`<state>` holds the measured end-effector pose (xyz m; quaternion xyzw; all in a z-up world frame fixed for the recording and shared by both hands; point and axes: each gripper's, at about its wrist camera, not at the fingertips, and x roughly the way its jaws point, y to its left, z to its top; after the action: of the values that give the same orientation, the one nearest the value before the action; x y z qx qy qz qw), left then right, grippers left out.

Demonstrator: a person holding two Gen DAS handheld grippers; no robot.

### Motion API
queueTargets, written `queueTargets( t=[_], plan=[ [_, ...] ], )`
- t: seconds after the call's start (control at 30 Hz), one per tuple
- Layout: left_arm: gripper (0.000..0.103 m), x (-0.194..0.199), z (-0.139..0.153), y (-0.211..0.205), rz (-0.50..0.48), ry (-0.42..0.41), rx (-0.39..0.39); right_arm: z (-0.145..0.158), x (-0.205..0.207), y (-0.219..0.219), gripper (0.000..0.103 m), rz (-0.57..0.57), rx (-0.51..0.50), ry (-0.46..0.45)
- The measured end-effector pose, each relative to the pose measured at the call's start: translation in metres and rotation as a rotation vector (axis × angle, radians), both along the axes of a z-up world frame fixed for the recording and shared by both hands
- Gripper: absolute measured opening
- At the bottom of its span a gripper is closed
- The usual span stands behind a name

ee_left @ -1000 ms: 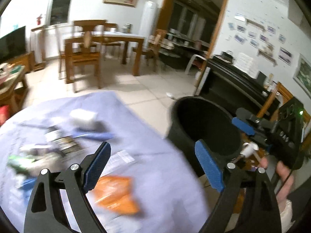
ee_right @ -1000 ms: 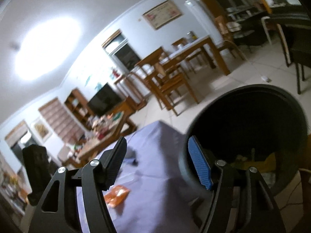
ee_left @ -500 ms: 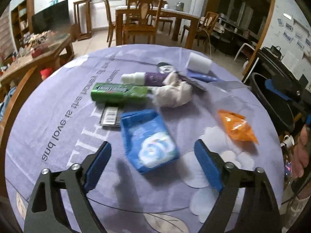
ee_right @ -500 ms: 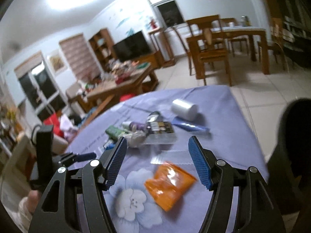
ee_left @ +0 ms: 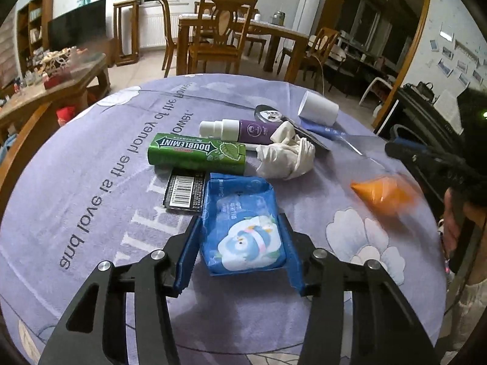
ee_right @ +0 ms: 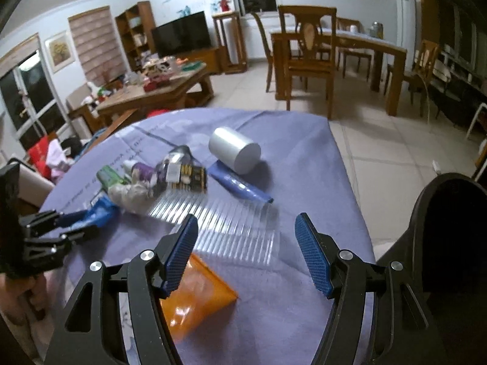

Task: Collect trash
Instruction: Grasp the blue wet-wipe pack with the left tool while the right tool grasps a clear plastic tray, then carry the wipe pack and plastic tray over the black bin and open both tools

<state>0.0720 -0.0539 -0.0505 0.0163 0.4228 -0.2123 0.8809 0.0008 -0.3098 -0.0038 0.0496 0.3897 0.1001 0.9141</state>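
Trash lies on a round table with a purple cloth (ee_left: 91,158). My left gripper (ee_left: 240,251) is shut on a blue tissue pack (ee_left: 243,228), its pads pressing both sides. Beyond it lie a green Doublemint gum box (ee_left: 194,152), a barcode wrapper (ee_left: 184,191), a crumpled white tissue (ee_left: 289,155), a purple bottle (ee_left: 243,129) and a white paper cup (ee_left: 318,108). My right gripper (ee_right: 246,255) is open above an orange wrapper (ee_right: 194,301) and a clear ribbed plastic tray (ee_right: 231,225). The black trash bin (ee_right: 447,243) stands right of the table.
A blue pen-like tube (ee_right: 240,187) lies by the white cup (ee_right: 236,150). Behind stand a wooden dining table with chairs (ee_left: 231,39), a coffee table (ee_right: 158,91) and a TV (ee_right: 182,33). The table edge drops to tiled floor on the right (ee_right: 395,164).
The left gripper dropped toward the table and closed on the blue tissue pack. The right gripper swung from the bin to the table and now hovers over the orange wrapper.
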Motion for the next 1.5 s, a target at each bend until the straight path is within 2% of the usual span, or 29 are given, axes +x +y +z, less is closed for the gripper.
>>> queueTargets(
  t=[0.1,0.13,0.2,0.27,0.3,0.33,0.4,0.5,0.8,1.03,1.23,1.5],
  plan=[
    [0.049,-0.002,0.004,0.002,-0.004,-0.012,-0.026,-0.003,0.003,-0.002,0.065,0.016,0.028,0.014],
    [0.049,-0.003,0.005,0.003,-0.006,-0.017,-0.032,-0.005,0.004,-0.001,0.061,0.022,0.033,0.020],
    [0.049,-0.004,0.006,0.003,-0.011,-0.019,-0.040,-0.008,0.010,0.000,0.059,0.041,0.024,0.039],
    [0.049,-0.006,0.007,0.003,-0.022,-0.015,-0.057,-0.013,0.015,0.004,0.049,0.056,0.030,0.052],
    [0.049,-0.006,0.008,0.003,-0.025,-0.017,-0.059,-0.015,0.017,0.005,0.040,0.063,0.034,0.060],
    [0.049,-0.009,0.009,0.002,-0.032,-0.025,-0.062,-0.018,0.020,0.005,0.027,0.065,0.044,0.071],
    [0.049,-0.012,0.013,-0.001,-0.045,-0.036,-0.073,-0.018,0.022,0.003,0.013,0.063,0.070,0.068],
    [0.049,-0.017,0.019,-0.005,-0.062,-0.060,-0.088,-0.007,0.011,-0.002,0.005,0.046,0.084,0.006],
    [0.049,-0.028,0.043,-0.021,-0.100,-0.122,-0.126,0.036,-0.039,-0.029,0.004,-0.030,0.193,-0.175],
    [0.049,-0.037,0.064,-0.055,-0.153,-0.165,-0.150,0.055,-0.090,-0.088,0.004,-0.211,0.294,-0.332],
    [0.049,-0.041,0.074,-0.105,-0.234,-0.170,-0.159,0.055,-0.135,-0.148,0.005,-0.367,0.322,-0.421],
    [0.049,-0.048,0.081,-0.199,-0.391,-0.170,-0.153,0.034,-0.185,-0.236,0.005,-0.570,0.389,-0.466]
  ],
)
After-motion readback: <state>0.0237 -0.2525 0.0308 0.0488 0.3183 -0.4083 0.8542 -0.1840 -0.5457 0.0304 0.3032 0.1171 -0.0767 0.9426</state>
